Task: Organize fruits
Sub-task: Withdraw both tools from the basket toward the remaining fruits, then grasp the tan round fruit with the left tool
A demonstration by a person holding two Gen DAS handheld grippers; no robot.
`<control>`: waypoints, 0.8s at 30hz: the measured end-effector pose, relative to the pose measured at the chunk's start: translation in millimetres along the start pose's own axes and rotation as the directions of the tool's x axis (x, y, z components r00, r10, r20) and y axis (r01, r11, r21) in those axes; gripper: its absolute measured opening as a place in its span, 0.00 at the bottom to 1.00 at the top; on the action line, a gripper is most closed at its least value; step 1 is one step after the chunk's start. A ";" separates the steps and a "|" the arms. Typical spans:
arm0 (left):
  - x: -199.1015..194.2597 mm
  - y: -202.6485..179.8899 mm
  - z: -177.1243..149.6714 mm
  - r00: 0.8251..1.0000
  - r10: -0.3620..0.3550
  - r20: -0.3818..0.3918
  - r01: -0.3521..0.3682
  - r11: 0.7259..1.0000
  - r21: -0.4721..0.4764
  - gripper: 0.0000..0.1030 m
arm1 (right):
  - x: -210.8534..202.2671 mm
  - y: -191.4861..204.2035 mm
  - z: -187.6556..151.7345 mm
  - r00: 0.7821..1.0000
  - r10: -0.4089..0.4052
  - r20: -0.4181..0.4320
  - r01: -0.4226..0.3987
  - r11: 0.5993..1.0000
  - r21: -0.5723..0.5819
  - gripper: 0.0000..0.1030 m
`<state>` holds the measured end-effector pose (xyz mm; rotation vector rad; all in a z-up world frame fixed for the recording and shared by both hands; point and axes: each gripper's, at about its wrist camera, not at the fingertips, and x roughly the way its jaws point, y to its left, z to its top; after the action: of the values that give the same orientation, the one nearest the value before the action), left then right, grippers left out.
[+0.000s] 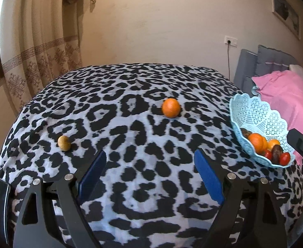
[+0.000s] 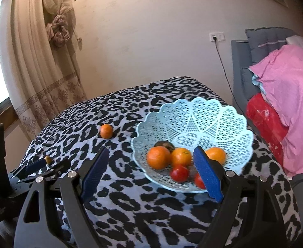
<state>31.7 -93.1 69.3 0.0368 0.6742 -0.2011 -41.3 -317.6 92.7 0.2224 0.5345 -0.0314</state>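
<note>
Done: several fruits lie in basket [image 2: 192,111] at table's right edge | Left: orange [image 1: 171,107], small brown fruit [image 1: 64,143] | left gripper [image 1: 150,177], right gripper [image 2: 151,173] spread, nothing held

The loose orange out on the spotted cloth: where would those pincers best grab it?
Probably across its widest middle, coming down from above and in front. The orange is round, sits alone on the flat cloth, and the open left gripper already faces it.
</note>
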 end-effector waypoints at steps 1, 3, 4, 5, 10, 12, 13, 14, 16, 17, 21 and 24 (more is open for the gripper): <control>1.2 2.8 0.6 1.000 0.003 -0.001 -0.003 1.000 -0.005 0.84 | 2.0 2.9 0.1 1.000 0.003 -0.003 -0.003 1.000 -0.005 0.82; 3.6 11.0 1.7 1.000 0.010 -0.005 -0.010 1.000 -0.021 0.84 | 5.9 10.7 -0.2 1.000 0.013 -0.011 -0.014 1.000 -0.018 0.82; 4.7 15.5 2.5 1.000 0.016 -0.007 -0.016 0.999 -0.028 0.84 | 7.7 13.7 -0.2 1.000 0.017 -0.015 -0.017 1.000 -0.023 0.82; 5.1 18.6 2.9 1.000 0.021 -0.008 -0.021 0.999 -0.033 0.84 | 10.4 18.2 -0.7 0.999 0.023 -0.021 -0.024 0.999 -0.031 0.83; 12.1 48.6 9.4 0.997 0.078 -0.017 -0.079 0.993 -0.085 0.84 | 19.9 31.6 -5.3 0.997 0.051 -0.055 -0.054 0.997 -0.058 0.83; 15.0 60.9 11.6 0.995 0.100 -0.024 -0.102 0.989 -0.107 0.84 | 23.4 35.7 -7.6 0.996 0.057 -0.067 -0.062 0.996 -0.065 0.83; 17.2 69.1 12.6 0.993 0.115 -0.029 -0.118 0.985 -0.123 0.84 | 24.4 37.2 -8.8 0.996 0.061 -0.071 -0.066 0.996 -0.067 0.83; 18.7 74.6 12.8 0.991 0.126 -0.033 -0.129 0.983 -0.133 0.84 | 25.6 39.4 -9.6 0.995 0.066 -0.076 -0.071 0.995 -0.073 0.83; 22.6 88.0 13.2 0.987 0.153 -0.044 -0.158 0.975 -0.157 0.84 | 27.5 43.2 -10.7 0.994 0.073 -0.083 -0.080 0.994 -0.081 0.83; 24.5 94.2 13.1 0.985 0.169 -0.046 -0.174 0.971 -0.166 0.84 | 28.3 44.3 -11.2 0.993 0.076 -0.087 -0.083 0.993 -0.084 0.83; 32.6 117.2 12.2 0.976 0.212 -0.056 -0.219 0.955 -0.200 0.83 | 31.6 47.9 -14.0 0.991 0.085 -0.101 -0.095 0.991 -0.090 0.83; 38.4 132.5 11.4 0.974 0.217 -0.071 -0.227 0.947 -0.229 0.77 | 35.3 51.1 -17.0 0.989 0.093 -0.115 -0.104 0.990 -0.096 0.83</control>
<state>94.1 29.0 50.1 -0.1108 0.7292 0.0981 -15.0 -263.1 70.8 0.1515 0.6333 0.1049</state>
